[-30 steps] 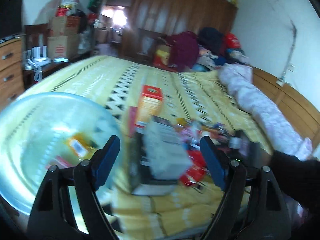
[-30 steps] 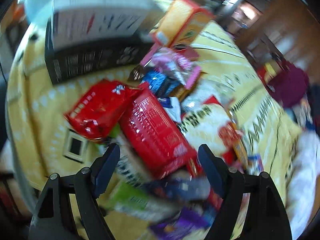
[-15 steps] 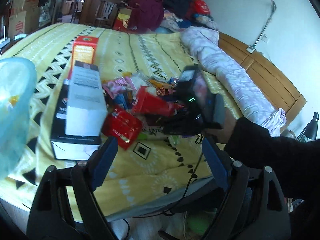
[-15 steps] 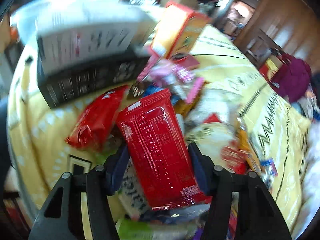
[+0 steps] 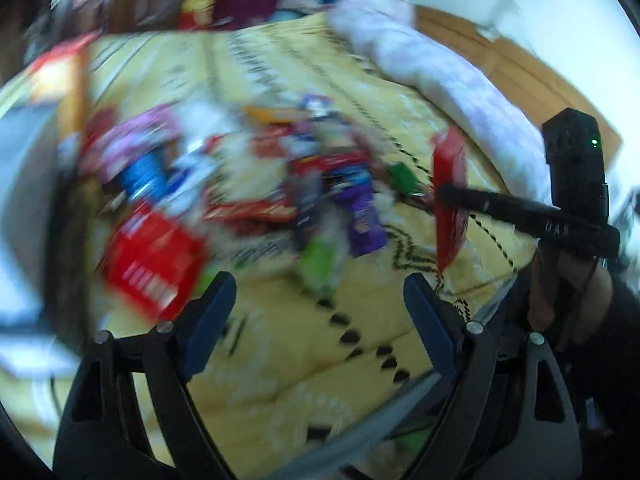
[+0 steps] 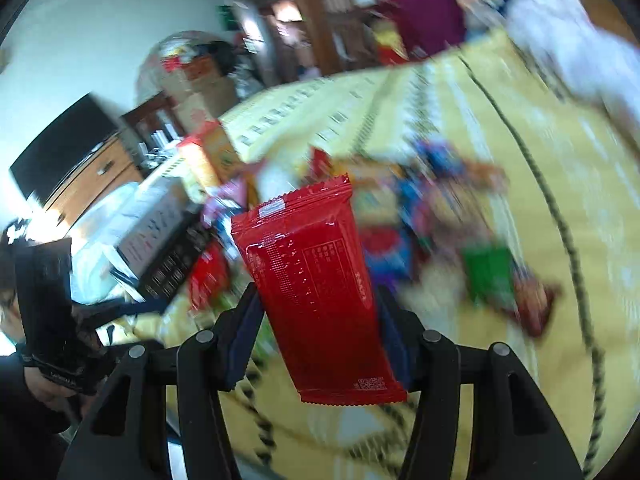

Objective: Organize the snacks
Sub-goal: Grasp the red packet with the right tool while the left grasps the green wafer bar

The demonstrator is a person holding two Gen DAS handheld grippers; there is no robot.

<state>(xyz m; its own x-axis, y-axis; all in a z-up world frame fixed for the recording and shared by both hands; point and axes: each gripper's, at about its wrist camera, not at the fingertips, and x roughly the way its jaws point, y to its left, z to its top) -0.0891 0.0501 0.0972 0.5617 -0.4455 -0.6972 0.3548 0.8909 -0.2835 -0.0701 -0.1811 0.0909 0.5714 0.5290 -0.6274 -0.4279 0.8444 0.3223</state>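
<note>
Red snack packet (image 6: 316,284): flat, glossy, crimped ends, printed white text, QR code near lower end; held upright, lifted above bed. Remaining snack pile (image 5: 248,196): mixed coloured wrappers, scattered on yellow patterned bedspread (image 5: 304,344), blurred.

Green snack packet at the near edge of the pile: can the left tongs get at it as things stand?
Probably yes: the left tongs are open and empty, the green snack packet lies just ahead with only bare yellow bedspread between.

Snack pile (image 5: 256,184) mid-bedspread (image 5: 360,320) motion-blurred, labels unreadable; red packet (image 6: 320,292) hides right gripper (image 6: 316,312) fingertips.
</note>
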